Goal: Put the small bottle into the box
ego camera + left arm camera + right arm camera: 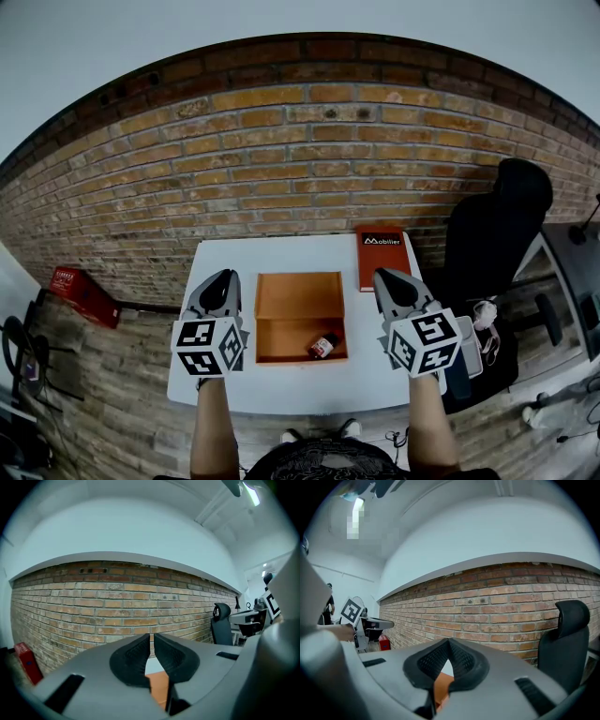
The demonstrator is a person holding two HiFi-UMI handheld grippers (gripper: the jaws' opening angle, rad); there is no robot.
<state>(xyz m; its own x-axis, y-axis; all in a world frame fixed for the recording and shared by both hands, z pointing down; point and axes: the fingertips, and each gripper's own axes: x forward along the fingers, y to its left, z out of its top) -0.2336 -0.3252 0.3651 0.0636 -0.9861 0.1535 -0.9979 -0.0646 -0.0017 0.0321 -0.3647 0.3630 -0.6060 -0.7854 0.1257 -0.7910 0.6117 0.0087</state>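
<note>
An open orange box [300,292] lies in the middle of the white table [281,255]. The small bottle [323,347], dark with a red label, lies on its side inside the box at the near right corner. My left gripper [217,277] hovers just left of the box, shut with nothing between its jaws. My right gripper [389,277] hovers just right of the box, also shut and empty. In the left gripper view the left gripper [152,637] points at the brick wall, with a strip of the orange box [157,687] below. The right gripper view shows the right gripper [449,641] the same way.
A red flat case [382,255] with a white label lies at the table's far right corner. A black office chair [492,234] stands right of the table. A red crate [82,295] sits on the floor at the left. A brick wall [300,169] runs behind.
</note>
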